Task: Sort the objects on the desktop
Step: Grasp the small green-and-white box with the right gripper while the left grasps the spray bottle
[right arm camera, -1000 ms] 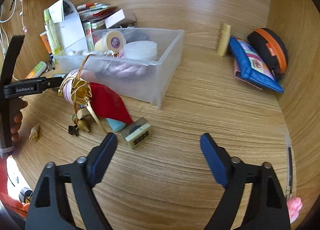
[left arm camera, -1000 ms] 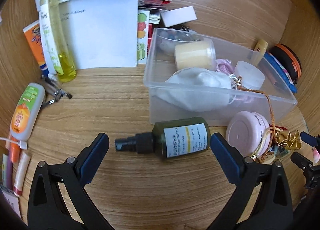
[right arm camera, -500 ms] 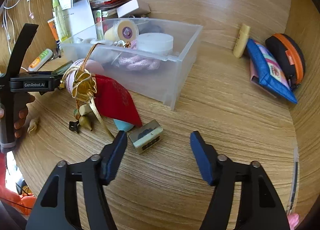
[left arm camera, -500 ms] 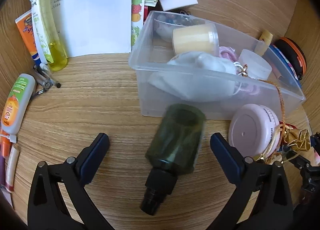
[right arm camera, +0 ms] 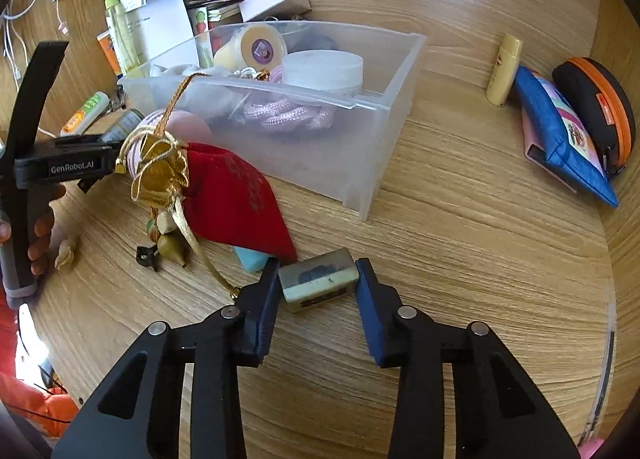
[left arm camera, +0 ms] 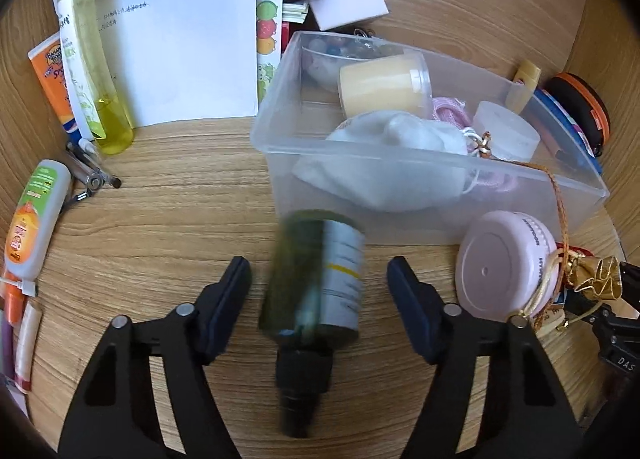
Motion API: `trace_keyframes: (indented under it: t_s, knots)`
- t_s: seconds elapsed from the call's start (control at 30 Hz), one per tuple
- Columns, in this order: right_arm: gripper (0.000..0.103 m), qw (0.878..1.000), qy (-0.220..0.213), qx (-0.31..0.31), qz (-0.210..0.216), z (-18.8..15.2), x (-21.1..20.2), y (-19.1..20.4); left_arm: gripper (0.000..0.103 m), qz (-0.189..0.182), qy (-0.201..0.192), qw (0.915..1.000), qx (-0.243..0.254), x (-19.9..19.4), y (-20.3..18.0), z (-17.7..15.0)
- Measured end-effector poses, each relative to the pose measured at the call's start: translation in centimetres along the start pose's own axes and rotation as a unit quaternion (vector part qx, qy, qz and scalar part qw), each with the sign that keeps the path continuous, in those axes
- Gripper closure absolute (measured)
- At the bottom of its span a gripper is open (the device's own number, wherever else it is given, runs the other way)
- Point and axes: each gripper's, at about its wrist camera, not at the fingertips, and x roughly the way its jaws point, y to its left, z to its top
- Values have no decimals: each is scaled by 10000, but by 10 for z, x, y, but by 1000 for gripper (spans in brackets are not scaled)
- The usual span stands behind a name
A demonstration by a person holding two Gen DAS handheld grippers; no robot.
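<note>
Left wrist view, left to right. At the far left edge a white squeeze tube with an orange-and-green label (left arm camera: pixel 34 219) lies on the wood-grain desktop (left arm camera: pixel 168 219), beside thin metal pens (left arm camera: pixel 90 175). Beyond them a slim translucent bottle of yellow liquid (left arm camera: pixel 94 71) rests against white printed sheets (left arm camera: pixel 180 43). In the centre the left gripper (left arm camera: pixel 318 281) points down at the desk, its jaws closing from a moderate spread around a dark green cylindrical spray bottle (left arm camera: pixel 310 283). The bottle is motion-blurred; it lies with its long axis running near to far, black pump cap toward the camera, base toward the clear plastic bin (left arm camera: pixel 400 175), pale label turned right. Gaps show between bottle and both dark blue pads. The rectangular bin holds a cream-coloured jar (left arm camera: pixel 384 87) on its side, crumpled white cloth (left arm camera: pixel 400 147), pink cord and a frosted round tub (left arm camera: pixel 506 131). A smooth pink disc-shaped case (left arm camera: pixel 504 271) leans at the bin's near right corner.

Right wrist view, left to right. A hand (right arm camera: pixel 40 231) grips the other tool's handle at far left. A red velvet pouch (right arm camera: pixel 236 203) with a gold ribbon tie (right arm camera: pixel 160 167) lies before the bin. Near centre the right gripper (right arm camera: pixel 318 279) has narrow, closing jaws flanking a small pale green rectangular block (right arm camera: pixel 318 279), long axis spanning left to right between the pads, which appear to meet its ends. A blue zip pouch (right arm camera: pixel 556 131) and an orange-trimmed black case (right arm camera: pixel 600 107) lie at far right.
</note>
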Motion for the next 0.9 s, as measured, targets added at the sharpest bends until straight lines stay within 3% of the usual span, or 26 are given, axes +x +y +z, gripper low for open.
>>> trace_keyframes:
  t_s: [0.07, 0.13, 0.47, 0.9]
  knots:
    - [70, 10000, -17, 56, 35, 0, -1, -1, 57, -20, -46, 10000, -65, -2, 3, -1]
    - [70, 10000, -37, 71, 34, -2, -4, -2, 62, -27, -73, 9999, -154, -4, 7, -1]
    - [70, 9988, -355, 284, -161, 0, -36, -14, 62, 265, -533, 9982, 62, -29, 8, -10]
    - [70, 9957, -882, 217, -172, 30, -61, -15, 62, 96, -1104, 9937, 192, -72, -1, -3]
